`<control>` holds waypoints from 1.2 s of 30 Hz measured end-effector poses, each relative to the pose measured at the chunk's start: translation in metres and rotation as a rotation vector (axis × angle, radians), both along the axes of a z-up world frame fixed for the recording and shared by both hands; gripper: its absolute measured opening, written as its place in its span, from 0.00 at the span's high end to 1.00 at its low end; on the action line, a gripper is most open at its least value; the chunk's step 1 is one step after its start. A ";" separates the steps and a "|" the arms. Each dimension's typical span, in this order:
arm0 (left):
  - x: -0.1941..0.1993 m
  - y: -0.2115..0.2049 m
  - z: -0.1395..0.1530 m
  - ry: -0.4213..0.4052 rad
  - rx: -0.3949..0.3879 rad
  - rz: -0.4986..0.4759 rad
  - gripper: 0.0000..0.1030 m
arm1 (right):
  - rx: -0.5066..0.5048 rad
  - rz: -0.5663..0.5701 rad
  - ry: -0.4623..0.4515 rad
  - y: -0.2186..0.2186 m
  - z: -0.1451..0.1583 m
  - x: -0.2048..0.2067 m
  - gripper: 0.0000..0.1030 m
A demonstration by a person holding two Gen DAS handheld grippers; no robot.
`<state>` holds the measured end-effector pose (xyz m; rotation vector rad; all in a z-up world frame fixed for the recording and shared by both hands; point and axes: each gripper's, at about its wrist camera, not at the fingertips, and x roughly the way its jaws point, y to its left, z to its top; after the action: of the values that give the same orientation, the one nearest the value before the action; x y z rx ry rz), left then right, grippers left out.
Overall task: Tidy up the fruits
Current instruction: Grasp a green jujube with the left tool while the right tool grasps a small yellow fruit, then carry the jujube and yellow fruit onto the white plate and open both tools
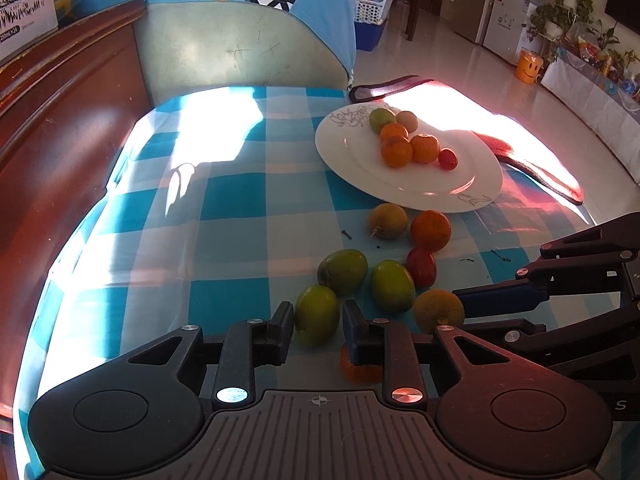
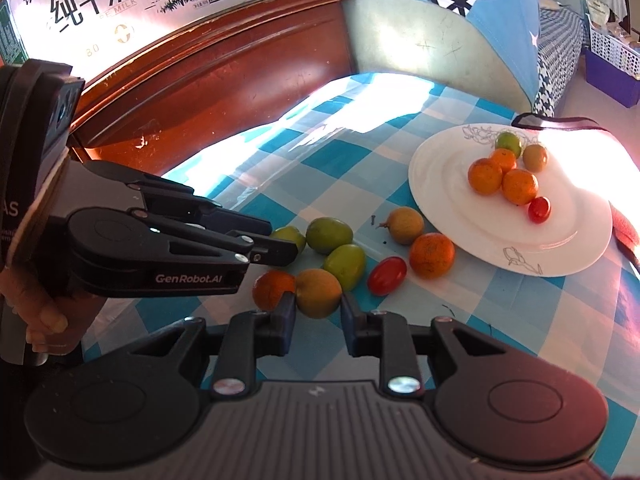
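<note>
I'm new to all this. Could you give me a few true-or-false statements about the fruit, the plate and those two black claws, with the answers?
1. The white plate already has fruit on it. True.
2. The plate holds only green fruit. False: it carries three oranges, a small red tomato and two greenish fruits at the far edge.
3. Several fruits lie loose on the checked tablecloth. True.
4. The left gripper is clamped shut with nothing near it. False: its fingers are apart, with a green fruit between them.
5. The right gripper is open around a yellow-brown fruit. True.
</note>
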<state>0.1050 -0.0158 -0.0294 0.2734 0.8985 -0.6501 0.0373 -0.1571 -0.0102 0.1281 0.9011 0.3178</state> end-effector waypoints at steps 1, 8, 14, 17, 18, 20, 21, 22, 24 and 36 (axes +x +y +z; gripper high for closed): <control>0.001 0.000 -0.002 -0.001 0.004 0.003 0.76 | -0.002 0.001 0.002 0.000 0.000 0.000 0.76; 0.004 -0.004 -0.012 -0.003 0.030 0.008 0.77 | -0.006 0.006 0.005 0.002 -0.002 0.000 0.76; 0.002 -0.003 -0.005 -0.017 0.017 0.011 0.77 | -0.006 0.001 -0.007 0.000 0.002 -0.001 0.76; 0.000 -0.004 0.001 -0.026 0.010 0.003 0.77 | -0.016 0.001 -0.021 -0.003 0.007 -0.002 0.76; -0.001 -0.004 0.004 -0.031 0.008 -0.001 0.77 | -0.019 0.000 -0.026 -0.005 0.009 -0.002 0.76; -0.003 -0.007 0.012 -0.050 -0.004 -0.015 0.77 | -0.026 -0.003 -0.038 -0.009 0.014 -0.002 0.76; -0.004 -0.009 0.015 -0.059 -0.011 -0.021 0.77 | -0.031 -0.006 -0.044 -0.012 0.017 -0.002 0.76; -0.005 -0.010 0.019 -0.067 -0.019 -0.026 0.77 | -0.036 -0.010 -0.050 -0.015 0.019 -0.002 0.76; -0.006 -0.014 0.026 -0.079 -0.041 -0.036 0.77 | -0.045 -0.026 -0.060 -0.022 0.025 0.000 0.76; 0.004 -0.044 0.047 -0.122 -0.123 -0.065 0.77 | -0.099 -0.132 -0.110 -0.081 0.046 0.019 0.76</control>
<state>0.1092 -0.0598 0.0181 0.2304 0.7323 -0.7384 0.0560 -0.2384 0.0360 0.0775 0.7932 0.1555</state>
